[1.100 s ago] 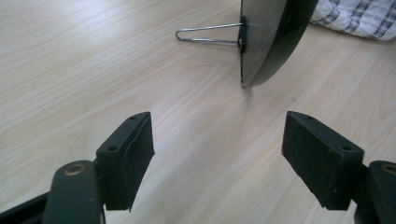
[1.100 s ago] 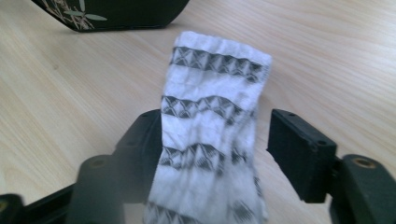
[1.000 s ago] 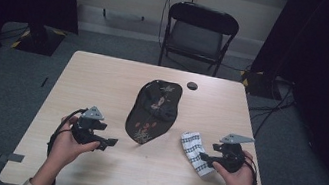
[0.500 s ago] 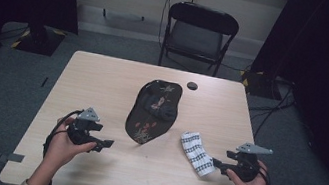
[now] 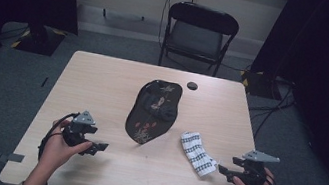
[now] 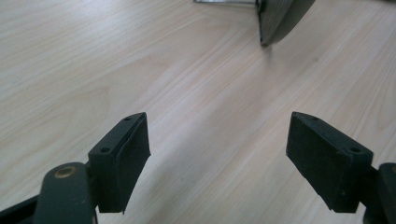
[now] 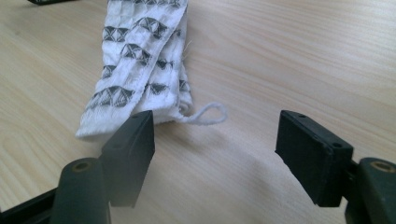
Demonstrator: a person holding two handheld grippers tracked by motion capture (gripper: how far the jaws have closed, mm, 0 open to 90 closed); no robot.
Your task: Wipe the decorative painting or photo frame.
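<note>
A folded white cloth with a black triangle pattern (image 5: 198, 153) (image 7: 140, 65) lies on the wooden table (image 5: 102, 87), right of centre; a white loop of cord trails from its near end. My right gripper (image 5: 221, 170) (image 7: 217, 154) is open just off that near end, jaws wide apart, nothing between them. A black tray with a floral print (image 5: 153, 112) lies in the middle of the table; its edge (image 6: 280, 18) is in the left gripper view. My left gripper (image 5: 101, 147) (image 6: 219, 163) is open over bare wood at the front left.
A small dark round object (image 5: 192, 85) sits near the table's far edge. A black folding chair (image 5: 197, 34) stands beyond the table. Cables run along the floor at the right.
My right gripper has let go of the cloth and drawn back to the right, toward the table's corner. The cloth stays where it was. The left gripper has barely moved.
</note>
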